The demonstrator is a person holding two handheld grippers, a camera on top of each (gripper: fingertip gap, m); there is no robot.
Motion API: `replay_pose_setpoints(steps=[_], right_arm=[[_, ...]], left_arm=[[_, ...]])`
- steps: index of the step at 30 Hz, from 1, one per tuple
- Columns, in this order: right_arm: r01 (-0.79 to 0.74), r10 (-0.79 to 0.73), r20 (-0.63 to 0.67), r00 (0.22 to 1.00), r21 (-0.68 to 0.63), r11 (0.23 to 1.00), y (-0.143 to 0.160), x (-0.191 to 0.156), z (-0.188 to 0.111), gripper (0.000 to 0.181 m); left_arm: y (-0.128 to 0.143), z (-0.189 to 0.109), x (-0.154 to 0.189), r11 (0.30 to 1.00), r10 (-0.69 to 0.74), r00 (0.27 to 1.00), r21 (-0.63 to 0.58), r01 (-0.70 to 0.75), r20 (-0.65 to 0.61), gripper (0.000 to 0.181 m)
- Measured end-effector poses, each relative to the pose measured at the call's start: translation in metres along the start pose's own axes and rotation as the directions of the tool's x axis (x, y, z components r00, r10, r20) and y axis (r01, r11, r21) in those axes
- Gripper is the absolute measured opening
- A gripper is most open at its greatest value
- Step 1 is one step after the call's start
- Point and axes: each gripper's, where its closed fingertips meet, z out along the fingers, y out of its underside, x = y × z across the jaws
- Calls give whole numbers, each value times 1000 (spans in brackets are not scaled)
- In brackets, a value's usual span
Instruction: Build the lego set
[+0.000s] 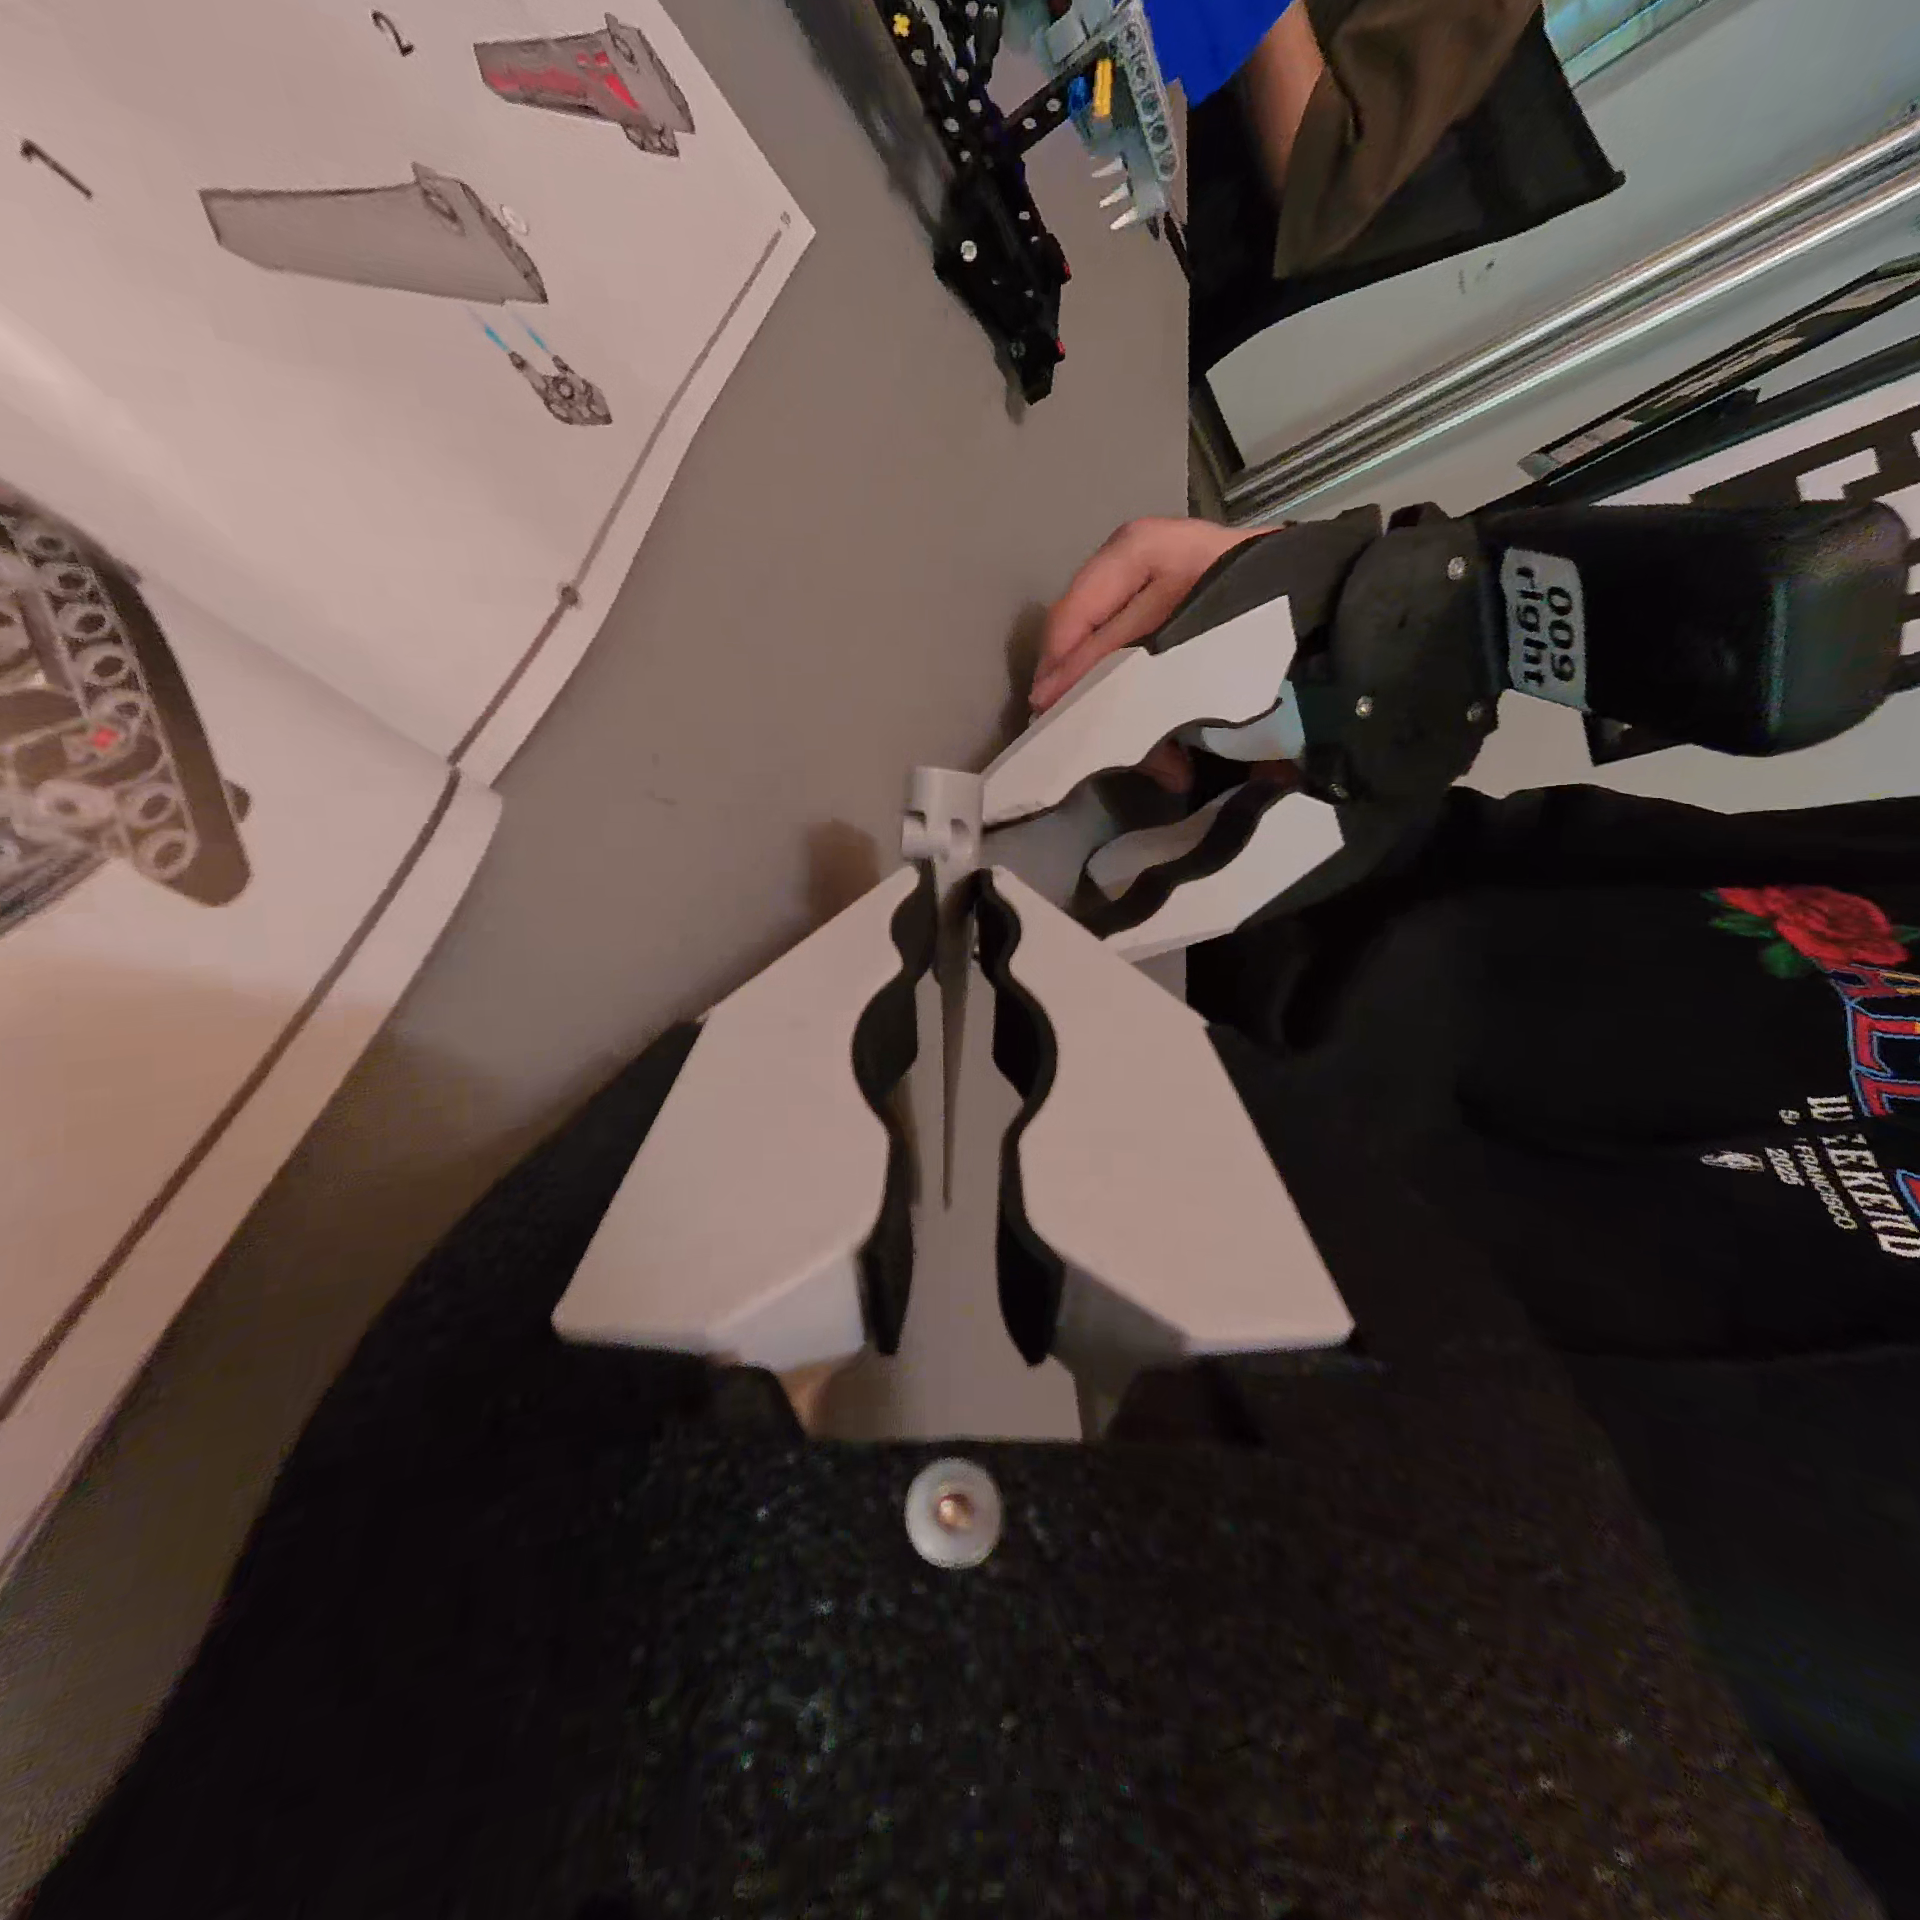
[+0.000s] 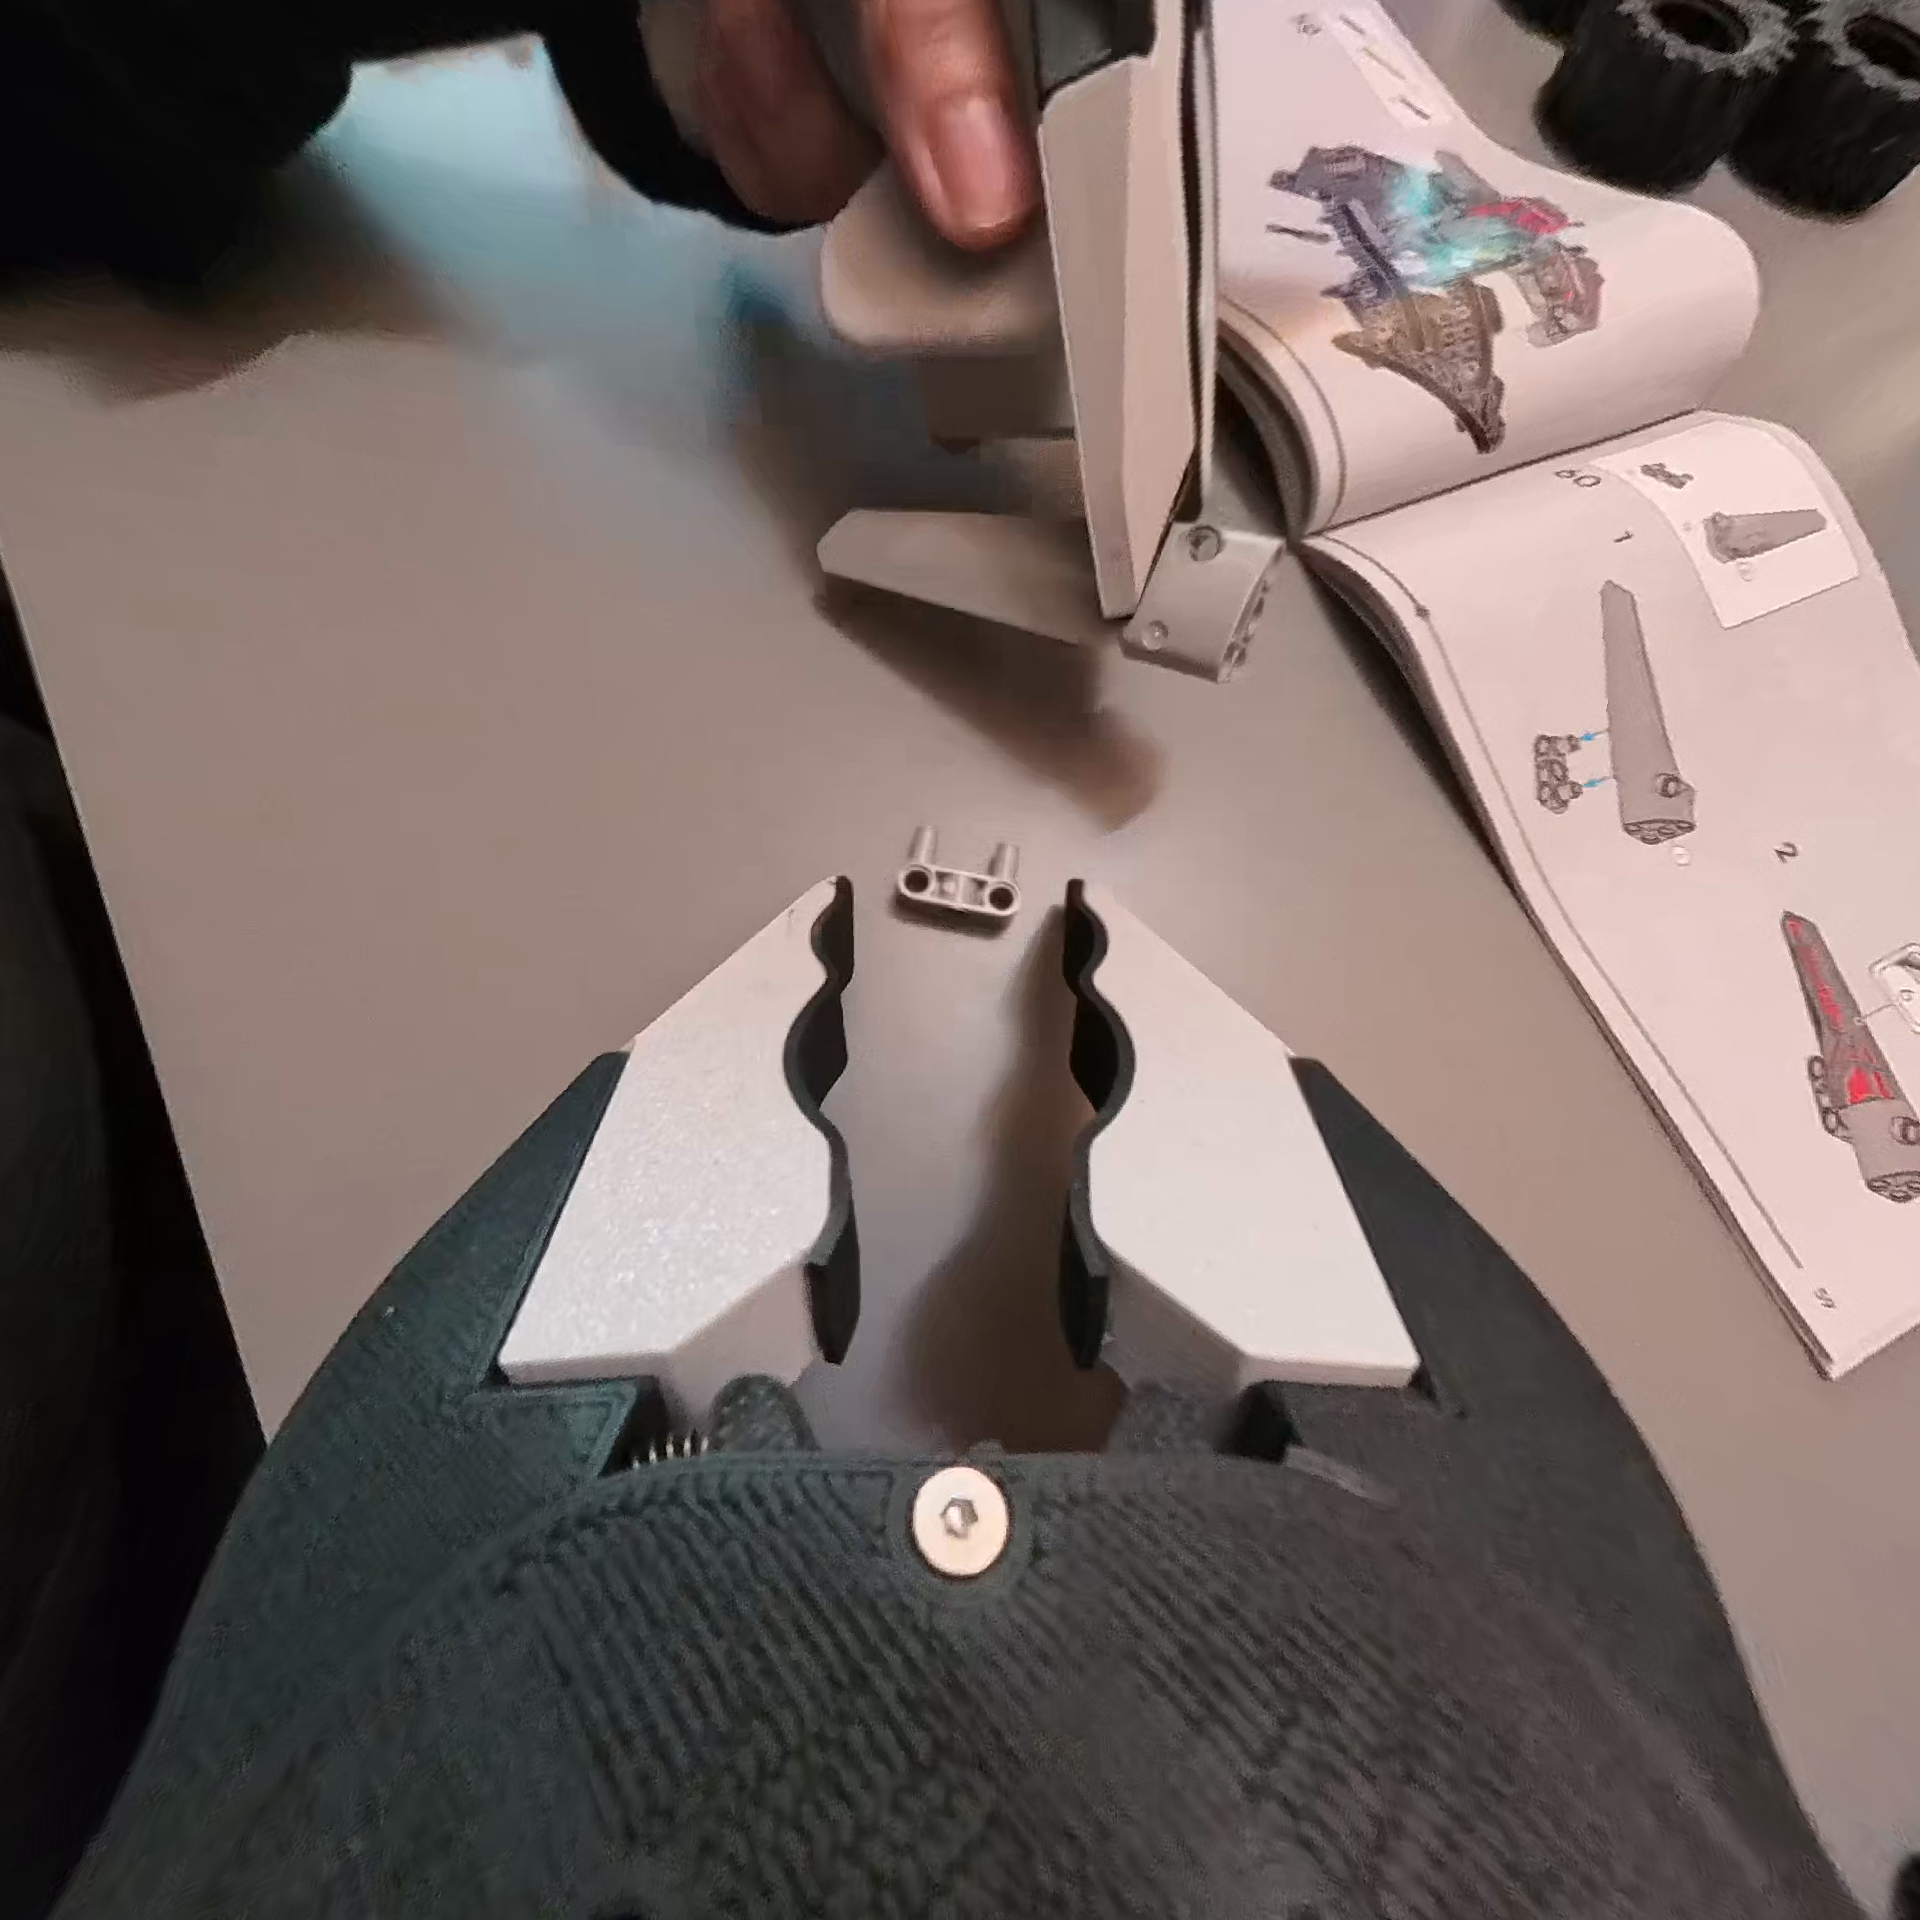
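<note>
1. Grey panel [image 2: 1195, 603]: long tapered lego piece, clamped edge-on in left gripper [image 1: 948, 894]; thick holed end pokes past the tips, thin blade runs back btwn the pads. In right wrist view, holed end sits at or just above table [image 2: 520, 727], near booklet; contact not clear.
2. Small grey connector [image 2: 957, 885]: flat on table, two pins pointing far, two holes facing up; lies just beyond right gripper [image 2: 951, 894], centred on the gap.
3. Right gripper: fingers [image 2: 717, 1122] spread apart, nothing held, tips flanking but not touching connector.
4. Left gripper: closed tight on panel, w/ a bare hand [image 2: 914, 114] at the gripper's body.
5. Step in hand (judged): pick up connector, then seat its pins into panel's holed end, per open instruction booklet [image 2: 1621, 675] at right.
6. To do well: advance slightly so pads cover connector's short sides, close square, keep pins free and exposed; lift level; hold panel steady, align pins w/ holes before pushing.
7. Risk: small flat piece likely to skid or rotate if pinched off-centre.
8. Far field: black built assembly [image 1: 997, 260] on table in left wrist view; black tyres [image 2: 1725, 94] far right.
</note>
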Motion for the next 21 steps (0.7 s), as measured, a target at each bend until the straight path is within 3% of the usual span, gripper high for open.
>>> replay_pose_setpoints(steps=[3, 10, 14, 18, 21], right_arm=[[12, -12, 23, 1000, 0, 1000, -3, -6, 4, 25], [28, -28, -13, 1000, 1, 1000, -4, -3, 6, 23], [15, -15, -18, 1000, -1, 1000, -4, -1, 6, 23], [-14, 14, -6, 1000, -3, 1000, -4, 1, 6, 25], [-56, 56, -7, 998, -6, 998, -2, 7, 5, 37]], left_arm=[[1, 1, 3, 997, -51, 997, 47, 54, -57, 5], [3, 1, 1, 989, -84, 993, 113, 94, -89, 5], [5, 2, 2, 984, -85, 990, 146, 101, -113, 5], [-2, -3, 10, 961, -74, 984, 252, 113, -160, 5], [-5, -8, 11, 945, -59, 988, 311, 103, -146, 5]])
